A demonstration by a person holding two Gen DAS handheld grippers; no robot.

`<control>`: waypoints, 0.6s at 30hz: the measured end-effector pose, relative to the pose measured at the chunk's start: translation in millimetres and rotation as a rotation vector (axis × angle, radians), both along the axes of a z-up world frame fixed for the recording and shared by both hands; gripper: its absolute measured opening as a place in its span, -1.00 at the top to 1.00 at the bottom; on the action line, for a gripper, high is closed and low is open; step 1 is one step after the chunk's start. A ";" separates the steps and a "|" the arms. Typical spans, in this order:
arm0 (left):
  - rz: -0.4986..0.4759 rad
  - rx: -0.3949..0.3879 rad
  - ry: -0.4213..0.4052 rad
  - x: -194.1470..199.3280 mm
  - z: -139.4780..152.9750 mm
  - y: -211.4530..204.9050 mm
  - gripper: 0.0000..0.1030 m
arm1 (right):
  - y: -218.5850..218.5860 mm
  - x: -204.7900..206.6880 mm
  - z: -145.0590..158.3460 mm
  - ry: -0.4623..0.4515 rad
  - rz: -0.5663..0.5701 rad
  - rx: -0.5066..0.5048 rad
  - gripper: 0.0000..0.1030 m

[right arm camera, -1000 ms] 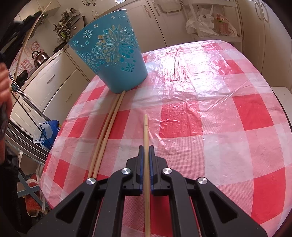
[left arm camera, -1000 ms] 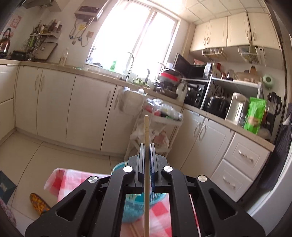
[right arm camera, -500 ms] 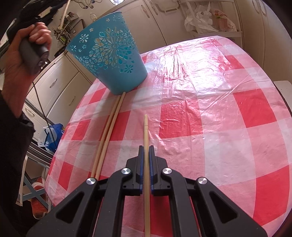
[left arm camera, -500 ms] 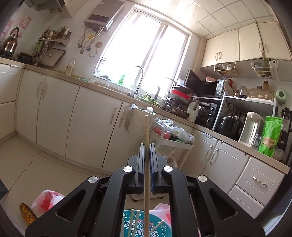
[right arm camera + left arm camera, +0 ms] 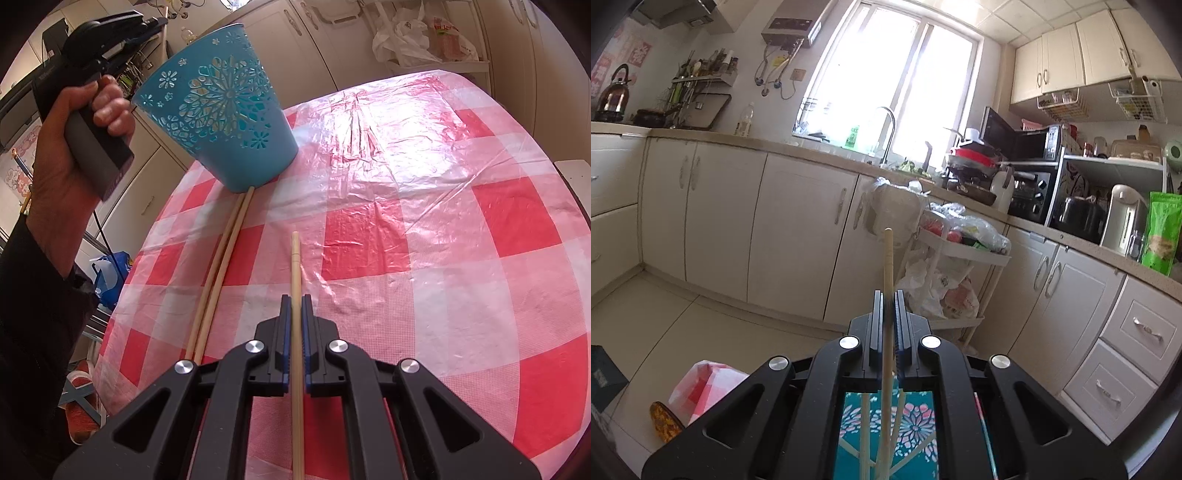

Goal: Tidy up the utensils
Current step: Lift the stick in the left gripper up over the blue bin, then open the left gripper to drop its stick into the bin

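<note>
My left gripper is shut on a wooden chopstick and holds it above the blue cut-out bucket, where other chopsticks stand. In the right wrist view the left gripper hovers beside the bucket's rim. My right gripper is shut on another wooden chopstick just above the red-checked tablecloth. Two more chopsticks lie on the cloth, tips against the bucket's base.
Cream kitchen cabinets, a white trolley with bags and a countertop with appliances lie beyond the table. The table's left edge drops to the floor near the person's arm.
My left gripper has moved with its chopstick to above the bucket, whose inside now shows below it. The right gripper has held still with its chopstick.
</note>
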State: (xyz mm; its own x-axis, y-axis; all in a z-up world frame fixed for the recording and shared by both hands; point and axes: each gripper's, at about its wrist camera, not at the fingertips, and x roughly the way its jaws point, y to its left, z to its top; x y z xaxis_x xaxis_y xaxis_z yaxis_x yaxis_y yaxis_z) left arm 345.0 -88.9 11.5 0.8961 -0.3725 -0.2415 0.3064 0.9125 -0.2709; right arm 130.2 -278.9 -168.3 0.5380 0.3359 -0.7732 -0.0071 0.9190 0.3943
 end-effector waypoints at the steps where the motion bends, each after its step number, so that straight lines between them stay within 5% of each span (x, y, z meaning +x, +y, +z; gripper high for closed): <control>1: -0.004 0.015 0.013 -2.1 -5.0 -0.2 0.90 | -0.1 0.0 -0.1 0.000 0.000 0.000 0.88; 7: -0.025 0.061 0.111 -19.5 -32.6 10.5 0.67 | 0.6 -0.6 -0.5 -0.001 0.000 -0.009 0.88; 15: 0.035 0.027 0.150 -85.4 -53.8 65.7 -0.23 | 7.8 3.4 3.2 0.030 0.012 -0.059 0.84; 18: 0.057 -0.012 0.229 -104.2 -80.5 87.4 -0.37 | 13.5 6.6 9.8 0.030 0.029 -0.135 0.41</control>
